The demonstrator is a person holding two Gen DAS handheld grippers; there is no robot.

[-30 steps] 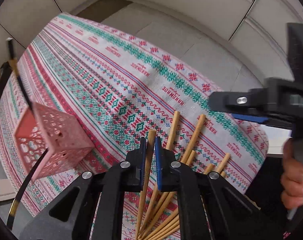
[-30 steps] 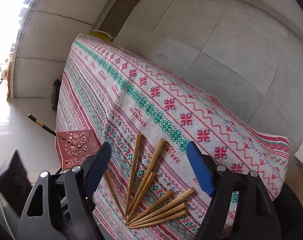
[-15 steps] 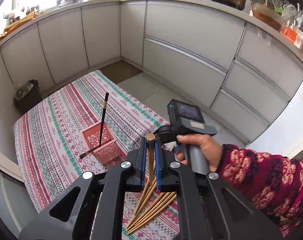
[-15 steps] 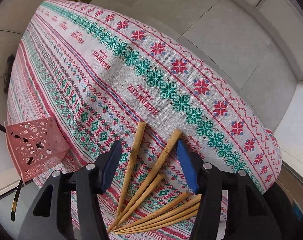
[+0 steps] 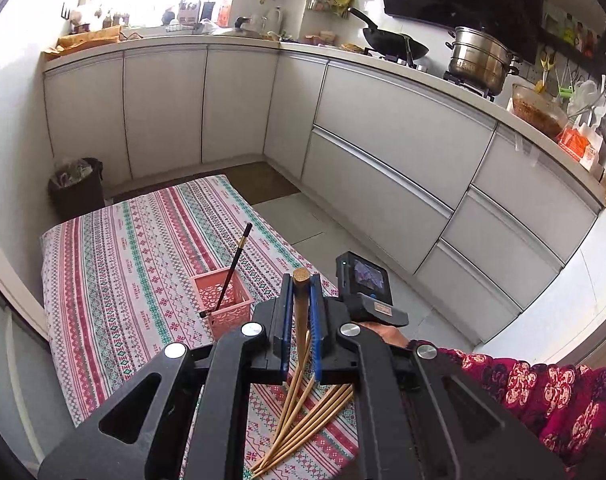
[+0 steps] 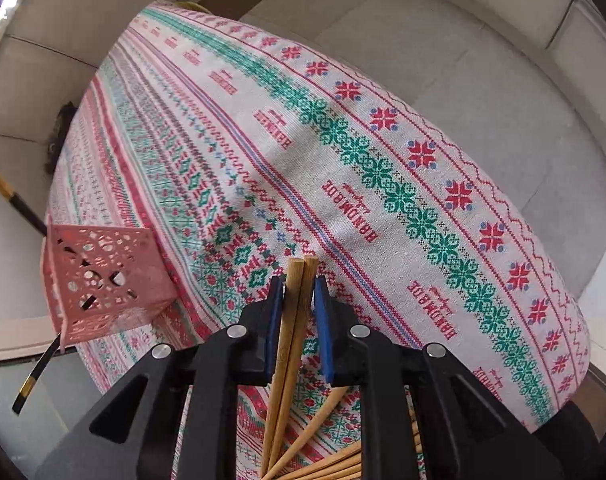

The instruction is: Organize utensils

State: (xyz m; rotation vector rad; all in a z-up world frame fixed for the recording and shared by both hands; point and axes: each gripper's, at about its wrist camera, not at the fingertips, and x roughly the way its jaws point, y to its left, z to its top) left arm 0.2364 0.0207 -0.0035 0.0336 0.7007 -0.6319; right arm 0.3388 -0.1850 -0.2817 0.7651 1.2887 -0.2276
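My left gripper [image 5: 301, 294] is shut on one bamboo chopstick [image 5: 301, 312] and holds it well above the table. Below it, several bamboo chopsticks [image 5: 315, 412] lie fanned on the patterned tablecloth [image 5: 123, 272]. A pink perforated basket [image 5: 223, 300] stands to the left with a black chopstick [image 5: 233, 268] leaning in it. A hand holds the right gripper's body [image 5: 367, 284] just past my left fingers. In the right wrist view, my right gripper [image 6: 299, 292] is closing its jaws on two bamboo chopsticks [image 6: 295, 320], and both blue pads touch them. The basket [image 6: 103, 280] is on its left.
The table's far edge drops to a tiled floor [image 5: 287, 220]. White kitchen cabinets [image 5: 383, 152] wrap around the room. A dark bin [image 5: 77, 184] stands at the far left corner. More loose chopsticks [image 6: 323, 468] lie under my right gripper.
My left gripper has risen and tilted up with its chopstick, bringing the whole kitchen into view. The right gripper's jaws went from wide to closed around two chopsticks.
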